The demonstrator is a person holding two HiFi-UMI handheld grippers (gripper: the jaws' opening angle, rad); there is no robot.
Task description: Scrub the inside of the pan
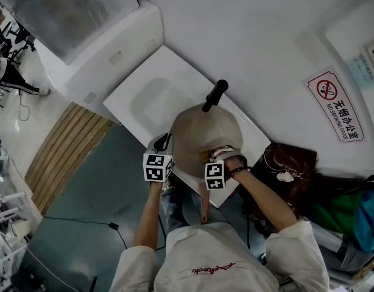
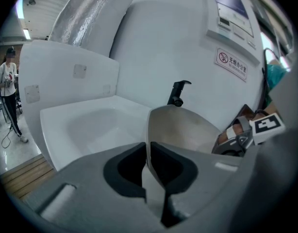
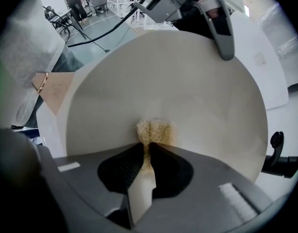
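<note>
I have the left gripper [image 2: 148, 148] clamped on the near-left rim of the pan [image 1: 202, 129], which is held over the white sink [image 1: 141, 99] with its black handle [image 1: 215, 95] pointing far. My right gripper [image 3: 147, 150] pinches a brush [image 3: 155, 130], bristles touching the pan's inside.

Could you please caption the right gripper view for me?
Right claw holds a brush against the inside of the pan.
</note>
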